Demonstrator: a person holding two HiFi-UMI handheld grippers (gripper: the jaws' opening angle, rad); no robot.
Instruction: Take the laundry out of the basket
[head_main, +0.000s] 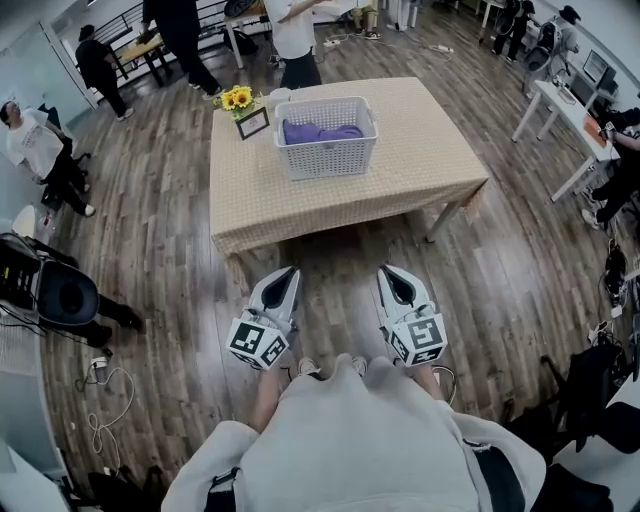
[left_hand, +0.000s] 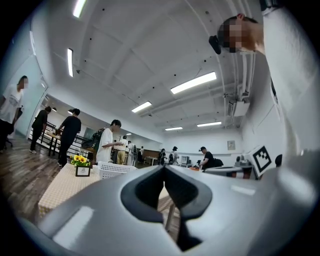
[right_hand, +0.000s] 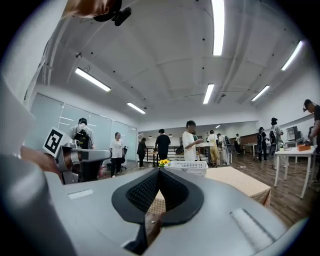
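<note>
The white plastic basket (head_main: 330, 157) stands on the surface (head_main: 430, 150), which is covered by a beige checked cloth. It is close to the far edge and a little left of the middle. The laundry (head_main: 320, 131), a purple bundle, lies inside the basket, below its rim. Just left of the basket, at the far left corner of the surface, are a small bunch of sunflowers (head_main: 238, 98) and a dark picture frame (head_main: 252, 122) in front of them.

The person stands on the wooden floor (head_main: 160, 230) short of the near edge of the surface and holds both claws out level toward it. The left claw (head_main: 289, 274) and the right claw (head_main: 389, 274) hang side by side over the floor, apart from each other and well apart from the basket. In the left gripper view the left claw's dark pads meet at their tips and hold nothing. In the right gripper view the right claw's ribbed pads are likewise pressed together and empty.

A person in a white top (head_main: 292, 40) stands just beyond the far edge of the surface. A white desk (head_main: 560, 110) stands off to the right.
</note>
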